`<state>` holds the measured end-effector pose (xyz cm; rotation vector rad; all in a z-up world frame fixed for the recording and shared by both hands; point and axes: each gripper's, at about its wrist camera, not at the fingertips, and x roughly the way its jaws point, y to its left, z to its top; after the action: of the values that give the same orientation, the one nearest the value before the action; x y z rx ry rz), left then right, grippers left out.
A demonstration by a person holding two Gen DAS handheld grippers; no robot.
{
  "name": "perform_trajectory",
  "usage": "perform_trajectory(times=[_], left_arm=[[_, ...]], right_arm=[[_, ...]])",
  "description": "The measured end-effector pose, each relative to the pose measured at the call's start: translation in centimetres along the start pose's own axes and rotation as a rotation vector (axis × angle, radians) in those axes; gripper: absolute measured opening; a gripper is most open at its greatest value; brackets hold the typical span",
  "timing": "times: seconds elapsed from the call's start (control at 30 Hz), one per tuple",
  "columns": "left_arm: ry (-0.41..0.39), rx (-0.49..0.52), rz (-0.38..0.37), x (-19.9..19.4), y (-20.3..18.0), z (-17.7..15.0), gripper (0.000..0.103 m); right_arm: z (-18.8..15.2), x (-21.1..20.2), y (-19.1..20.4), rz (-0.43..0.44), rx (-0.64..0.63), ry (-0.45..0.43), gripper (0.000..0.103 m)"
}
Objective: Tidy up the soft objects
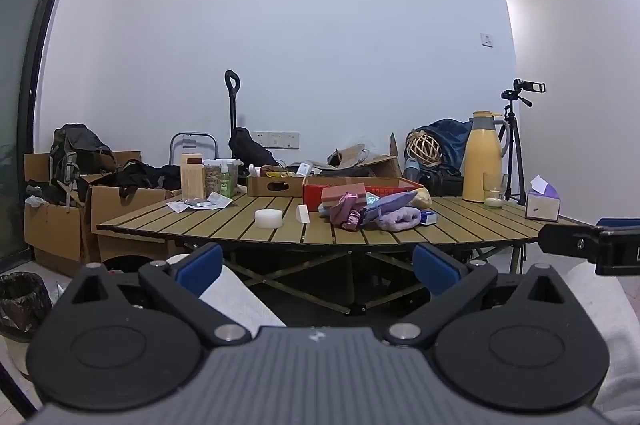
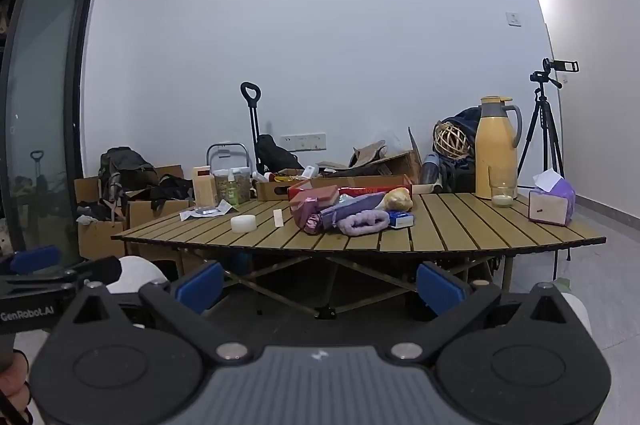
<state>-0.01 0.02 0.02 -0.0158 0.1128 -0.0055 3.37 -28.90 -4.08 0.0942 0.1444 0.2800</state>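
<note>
Both your tongs stand wide apart and hold nothing: the left tongs (image 1: pixel 316 265) and the right tongs (image 2: pixel 320 285) hang short of the bench (image 1: pixel 240 225), below its near edge and well apart from the things on it. So the step in hand looks like the approach, with nothing yet sorted.

The soft things lie heaped together at the middle of the bench, just in front of the red box (image 1: pixel 316 191): a rolled lilac towel (image 1: pixel 400 219) at the near side, a purple pouch (image 1: pixel 390 205) lying across it, a crumpled pink cloth (image 1: pixel 347 212) to its left, and a pink sponge (image 1: pixel 344 193) behind. A yellowish soft lump (image 2: pixel 398 200) rests at the back right of the heap; you cannot tell what it is from here.

Bring the tongs up above the level of the bench before you go forward, or the slatted edge will catch them. Take the towel first, since it sits nearest and lies free on the outside. Come at it across the roll, not along it, and close on the thick middle so it does not unroll. Lift straight up and watch that the pouch does not drag along with it.

Keep clear of the small blue box (image 1: pixel 429 217) just beside the towel and of the white round block (image 1: pixel 269 217) to the left; these look hard and likely do not belong to the job.
</note>
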Motion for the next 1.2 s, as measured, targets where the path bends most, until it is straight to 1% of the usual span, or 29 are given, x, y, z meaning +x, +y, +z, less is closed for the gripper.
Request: perform_trajectory(times=[0.1,0.17,0.2,0.33,0.5,0.67,0.87,1.03,1.2], left_arm=[[-0.003,0.013,-0.005,0.0,0.0,0.1,0.103],[-0.002,0.017,-0.011,-0.2,0.1,-0.2,0.103],[-0.002,0.022,-0.014,-0.4,-0.4,-0.3,0.103],[-0.015,0.04,-0.019,-0.8,-0.5,-0.1,0.103],[-0.014,0.044,-0.021,-0.8,-0.5,-0.1,0.103],[-0.011,0.051,-0.023,-0.7,-0.5,0.0,0.103],[-0.02,0.06,-0.026,-0.9,-0.9,0.1,0.103],[-0.02,0.059,-0.025,-0.7,-0.7,0.0,0.103],[-0.023,0.053,-0.021,-0.5,-0.6,0.1,0.103]], right_arm=[[0.0,0.3,0.0,-0.008,0.013,0.009,0.103],[0.3,0.0,0.0,-0.004,0.02,-0.002,0.103],[0.4,0.1,0.1,-0.009,0.022,0.001,0.103],[0.1,-0.6,-1.0,-0.008,0.043,-0.021,0.103],[0.1,-0.9,-0.3,-0.001,0.011,-0.019,0.103],[-0.1,-1.2,-0.2,0.003,0.011,-0.018,0.103],[-0.1,-1.5,-0.6,-0.022,0.018,-0.031,0.103],[0.0,-1.5,-0.2,-0.028,-0.015,-0.041,0.103],[0.3,-1.0,-0.3,-0.033,-0.018,-0.038,0.103]])
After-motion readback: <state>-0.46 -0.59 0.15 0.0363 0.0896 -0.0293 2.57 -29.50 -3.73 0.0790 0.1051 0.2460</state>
